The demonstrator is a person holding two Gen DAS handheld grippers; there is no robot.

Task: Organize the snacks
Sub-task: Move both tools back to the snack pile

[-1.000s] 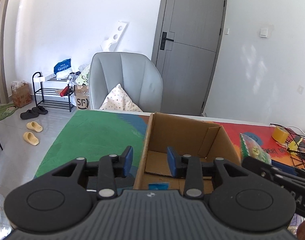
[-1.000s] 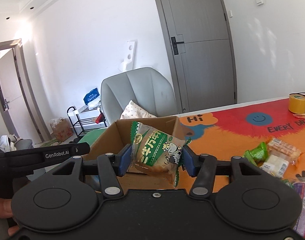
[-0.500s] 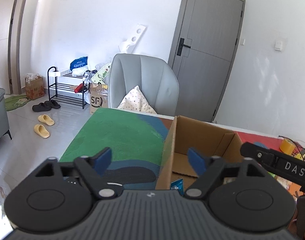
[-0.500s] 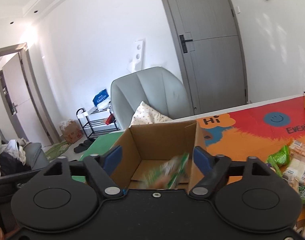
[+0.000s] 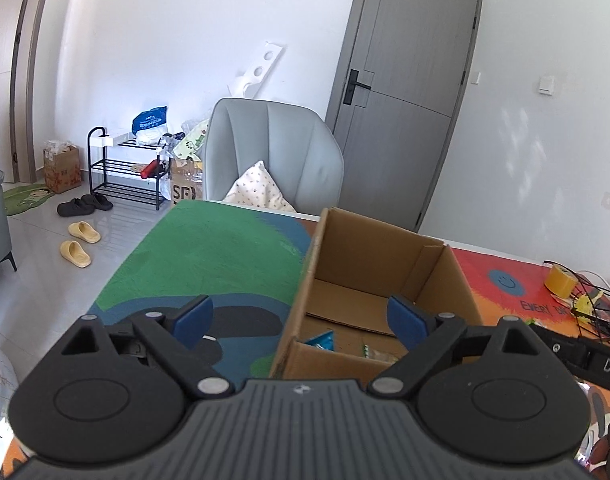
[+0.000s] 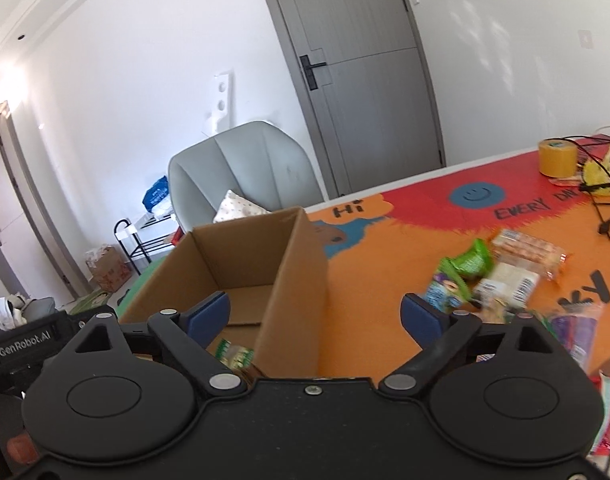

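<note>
An open cardboard box [image 5: 365, 256] [image 6: 241, 256] stands on the colourful table mat. On its floor lie a blue packet [image 5: 323, 338] and a green snack packet [image 6: 235, 354]. My left gripper [image 5: 301, 314] hovers at the box's near left corner. Its jaws are opening wide and hold nothing. My right gripper [image 6: 315, 312] straddles the box's right wall, jaws also opening, nothing between the pads. Several loose snacks [image 6: 485, 280] lie on the mat to the right, among them a green pouch [image 6: 469, 260] and a biscuit pack [image 6: 525, 246].
A yellow tape roll [image 6: 557, 156] and a tangle of black cables [image 5: 597, 304] sit at the table's far right. A grey chair [image 5: 273, 152] with a cushion stands behind the table. The green part of the mat [image 5: 225, 256] spreads left of the box.
The right gripper let go of the green snack packet, which fell into the box. Both pairs of jaws spread wide. The right view swung towards the loose snacks.
</note>
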